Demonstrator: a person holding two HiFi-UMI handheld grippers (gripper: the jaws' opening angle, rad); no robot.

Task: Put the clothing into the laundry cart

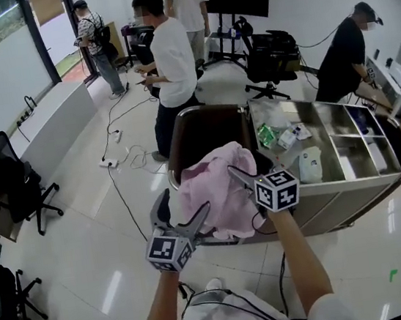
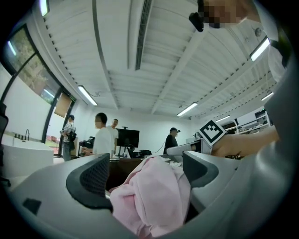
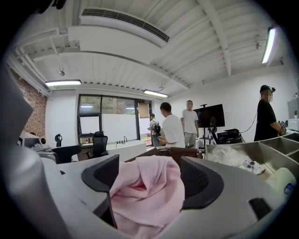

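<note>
One pink garment inside left gripper and right gripper, jaws apart

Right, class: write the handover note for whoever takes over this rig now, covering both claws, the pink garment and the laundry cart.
Claws: the left claw has its jaws apart, with the crumpled pink cloth garment bunched between them and no firm grip visible. The right claw also has its jaws apart, with the same garment loose between them.
Things: the garment is heaped at the near rim of the dark brown laundry cart bag, seemingly not yet down inside.
Done: garment brought to the cart.
Left: let it drop fully in, then pull both claws clear.
</note>
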